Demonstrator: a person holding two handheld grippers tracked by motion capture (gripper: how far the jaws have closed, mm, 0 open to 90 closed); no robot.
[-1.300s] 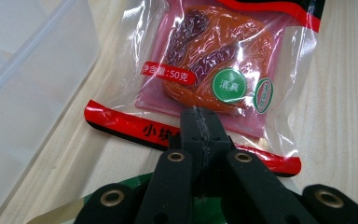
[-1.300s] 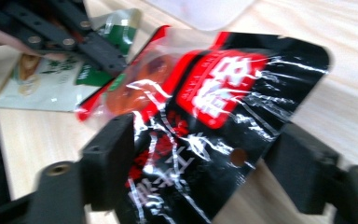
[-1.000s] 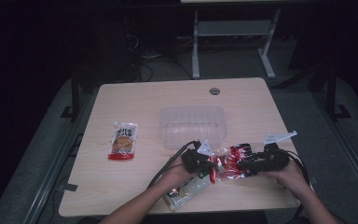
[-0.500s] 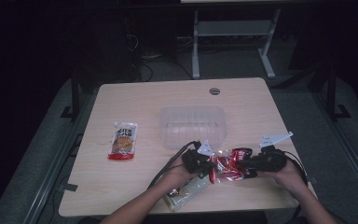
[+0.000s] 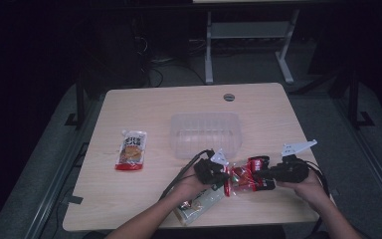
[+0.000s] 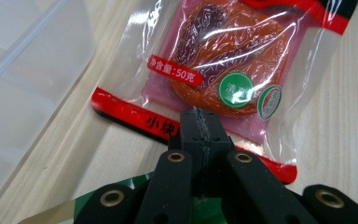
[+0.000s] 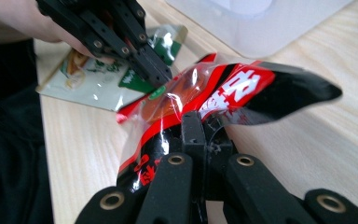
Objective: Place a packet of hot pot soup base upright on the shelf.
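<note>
Two tongs [image 5: 227, 175] [image 5: 255, 178] pinch red packet [image 5: 242, 178] — label partly hidden.

The high view is dim and murky — dark beyond the table [image 5: 179, 107]; both gripper views are bright, with glare on the red snack packet [image 6: 223, 60].

The green and beige packet [image 5: 199, 204] at the tabletop's near edge is mostly sitting under the left hand [image 5: 191, 185], so the print on it isn't readable from the high view. The left claw's [image 6: 200, 122] closed tips are covering part of the red snack pack's [image 6: 223, 70] bottom seam, and the frame's top edge is chopping off the pack's far end. The clear tub [image 6: 23, 88] is getting cropped at the left edge there. In the right claw view, the pack's lower fold is hiding behind the right claw [image 7: 200, 128].
</note>
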